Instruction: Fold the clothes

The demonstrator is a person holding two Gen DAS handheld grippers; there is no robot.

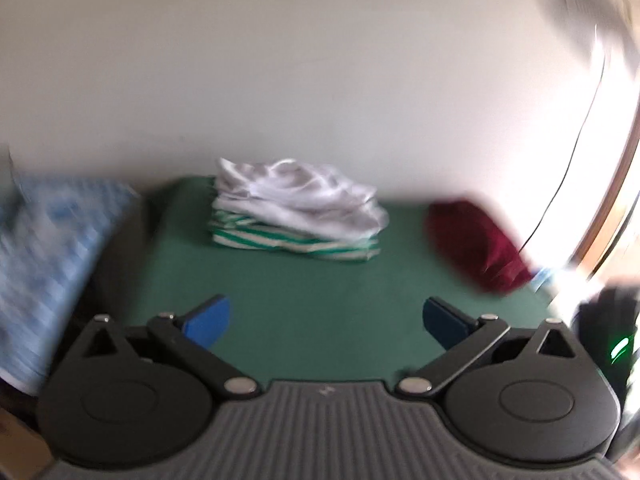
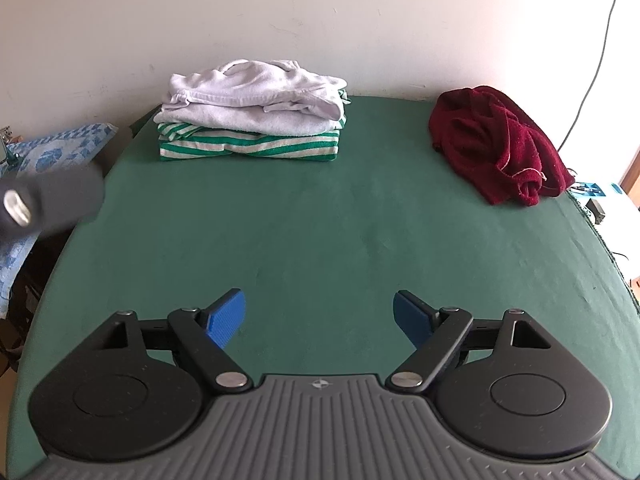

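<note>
Clothes: folded stack [image 2: 252, 120] at table [image 2: 320, 232] back | maroon garment [image 2: 500, 144] crumpled right | left tool [image 1: 326, 320], right tool [image 2: 319, 316] spread apart, empty

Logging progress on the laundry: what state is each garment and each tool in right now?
White garment: folded, on top of the stack.
Green-striped garment: folded, bottom of the stack.
Dark red garment: crumpled, unfolded, lying apart on the table.
Left tool: open, empty.
Right tool: open, empty.

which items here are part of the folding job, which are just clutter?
Job:
maroon garment, crumpled, unfolded
folded stack: pale garment on green-striped one
green table cover
left claw and right claw, both open, empty

Clutter:
blue patterned cloth off-table
wall cable
</note>
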